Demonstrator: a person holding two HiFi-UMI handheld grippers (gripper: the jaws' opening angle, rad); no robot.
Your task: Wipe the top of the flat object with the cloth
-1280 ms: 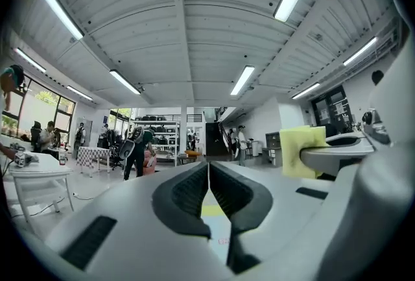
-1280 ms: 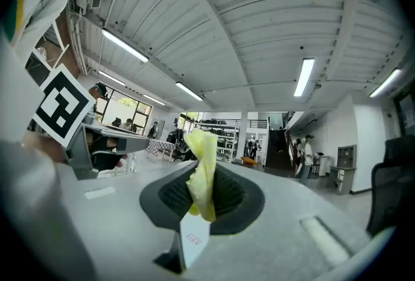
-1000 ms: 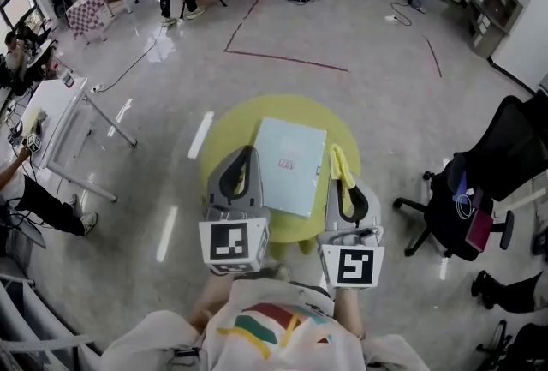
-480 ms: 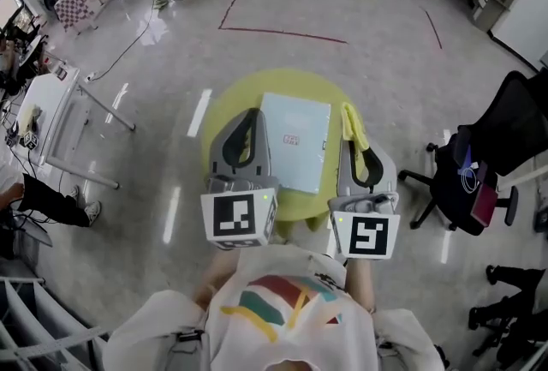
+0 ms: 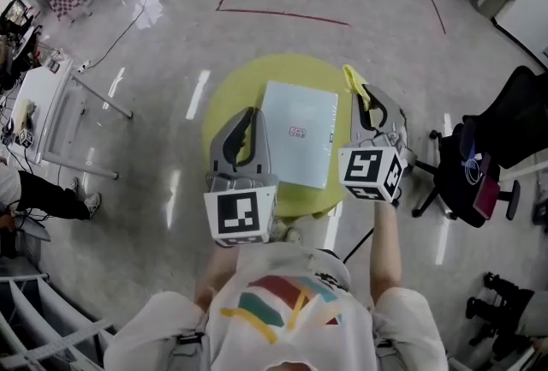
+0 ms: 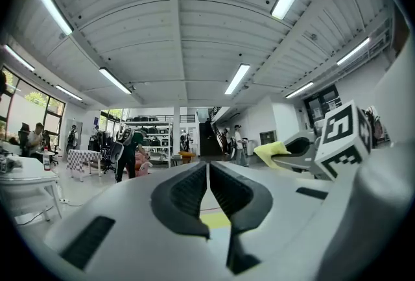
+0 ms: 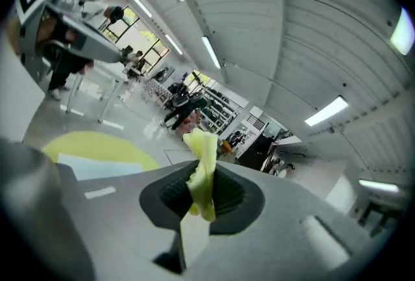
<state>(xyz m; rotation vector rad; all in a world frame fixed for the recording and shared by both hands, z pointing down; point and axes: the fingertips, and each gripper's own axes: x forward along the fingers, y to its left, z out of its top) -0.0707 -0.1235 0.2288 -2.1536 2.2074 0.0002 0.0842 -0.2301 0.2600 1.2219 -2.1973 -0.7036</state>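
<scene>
A pale blue flat board (image 5: 298, 132) lies on a round yellow table (image 5: 224, 108). My right gripper (image 5: 360, 92) is raised at the board's right edge, tilted, and shut on a yellow cloth (image 5: 352, 76). In the right gripper view the cloth (image 7: 203, 166) sticks up from between the closed jaws, with the board (image 7: 83, 167) low at the left. My left gripper (image 5: 249, 116) rests over the table just left of the board. Its jaws meet with nothing between them (image 6: 208, 171). The left gripper view also catches the cloth (image 6: 275, 150) at the right.
A black office chair (image 5: 505, 151) stands close on the right. A white folding table (image 5: 47, 99) is at the left. Red tape lines (image 5: 282, 15) mark the floor beyond the yellow table, and people stand far at the back.
My right gripper has risen and tilted, carrying the cloth further away along the board's right side. The left gripper has stayed in place.
</scene>
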